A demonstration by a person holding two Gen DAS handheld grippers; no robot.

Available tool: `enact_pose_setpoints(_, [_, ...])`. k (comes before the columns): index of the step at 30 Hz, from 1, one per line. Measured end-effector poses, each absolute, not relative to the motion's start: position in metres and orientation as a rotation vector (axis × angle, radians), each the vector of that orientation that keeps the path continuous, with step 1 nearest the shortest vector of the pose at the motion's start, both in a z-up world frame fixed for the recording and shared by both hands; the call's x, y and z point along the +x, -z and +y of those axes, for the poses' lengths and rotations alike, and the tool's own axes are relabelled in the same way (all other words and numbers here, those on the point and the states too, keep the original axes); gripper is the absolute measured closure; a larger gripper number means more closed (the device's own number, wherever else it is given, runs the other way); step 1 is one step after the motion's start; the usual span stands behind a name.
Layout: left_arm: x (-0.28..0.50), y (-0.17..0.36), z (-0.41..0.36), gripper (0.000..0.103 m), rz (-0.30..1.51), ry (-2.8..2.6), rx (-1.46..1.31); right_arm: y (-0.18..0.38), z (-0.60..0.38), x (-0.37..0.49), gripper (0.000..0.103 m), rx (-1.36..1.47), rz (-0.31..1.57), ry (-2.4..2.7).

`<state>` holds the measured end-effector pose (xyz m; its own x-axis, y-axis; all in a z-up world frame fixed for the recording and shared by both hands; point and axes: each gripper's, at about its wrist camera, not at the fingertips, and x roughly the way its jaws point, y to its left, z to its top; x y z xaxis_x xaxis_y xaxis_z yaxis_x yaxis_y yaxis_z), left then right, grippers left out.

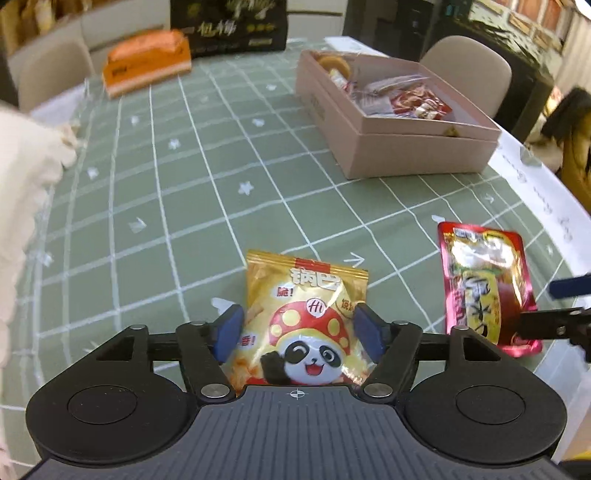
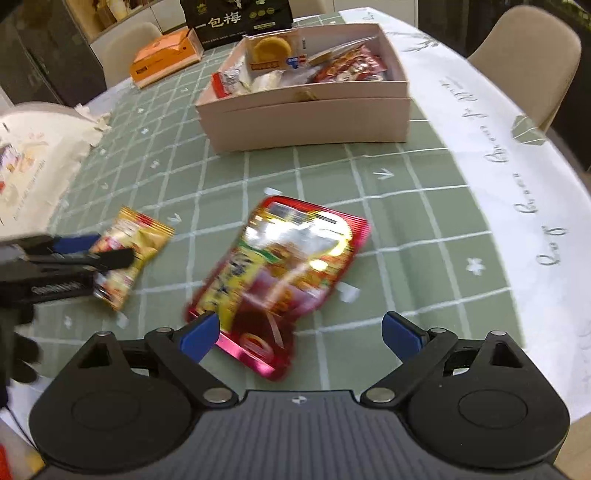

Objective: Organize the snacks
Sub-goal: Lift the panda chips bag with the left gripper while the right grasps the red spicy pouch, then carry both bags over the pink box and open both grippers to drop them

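- Left wrist view: left gripper [image 1: 297, 328] low over the green checked tablecloth [image 1: 155, 206], blue pads on either flank of the yellow panda snack bag [image 1: 306, 317]; contact not certain, so clamped or merely bracketing cannot be told.
- Bag's near end hidden under the gripper body; long axis running away from the camera, sealed top edge pointing toward the table's far side.
- Red foil pouch [image 1: 487, 284] just right of the bag, near the table's right edge, long axis also running away; lower corner crossed by the right gripper [image 1: 554, 306], cut off at the frame edge.
- Pink box [image 1: 406, 151] open at the far right, wrapped snacks inside, too small to read; broad bare cloth between it and the bag.
- Orange box [image 1: 147, 62] and dark printed box [image 1: 229, 26] at the far edge, blurred.
- Right wrist view: right gripper [image 2: 301, 334] with fingers spread wide apart, nothing between them gripped; red foil pouch [image 2: 280, 273] motion-blurred, lying diagonally, near end close by the left finger, far end pointing toward the pink box [image 2: 310, 122].
- Yellow panda snack bag [image 2: 129, 254] at left, partly hidden by the left gripper [image 2: 92, 254]; grip unclear here too.
- White bag [image 2: 40, 155] at the left edge, cut off.
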<state>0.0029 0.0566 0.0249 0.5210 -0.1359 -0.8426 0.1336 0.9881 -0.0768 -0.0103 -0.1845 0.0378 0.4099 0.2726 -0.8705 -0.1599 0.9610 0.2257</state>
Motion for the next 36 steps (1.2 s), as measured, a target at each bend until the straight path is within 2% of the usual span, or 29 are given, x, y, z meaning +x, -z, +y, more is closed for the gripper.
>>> enact_pose_setpoints(7, [-0.001, -0.024, 0.049, 0.028, 1.025, 0.160, 0.036, -0.024, -0.151, 0.025, 0.007, 0.129, 1.182, -0.200])
enact_pose_setpoints(14, [-0.006, -0.024, 0.048, 0.028, 1.021, 0.148, 0.022, -0.014, -0.115, 0.023, 0.004, -0.112, 1.134, -0.206])
enact_pose_setpoints(16, [-0.006, -0.024, 0.049, 0.028, 1.022, 0.148, 0.018, -0.015, -0.118, 0.018, 0.007, -0.130, 1.122, -0.253])
enact_pose_setpoints(18, [-0.006, -0.025, 0.050, 0.028, 1.022, 0.150, 0.014, -0.019, -0.123, 0.012, 0.017, -0.161, 1.113, -0.307])
enact_pose_setpoints(24, [-0.008, -0.025, 0.050, 0.028, 1.029, 0.148, -0.002, -0.025, -0.149, -0.004, 0.029, -0.193, 1.101, -0.316])
enact_pose_setpoints(31, [-0.016, -0.033, 0.044, 0.036, 1.016, 0.215, -0.045, -0.054, -0.179, -0.012, 0.032, -0.099, 1.047, -0.298])
enact_pose_setpoints(36, [-0.009, -0.091, 0.027, 0.036, 0.862, 0.318, -0.111, -0.087, -0.203, -0.014, 0.032, -0.031, 0.976, -0.293])
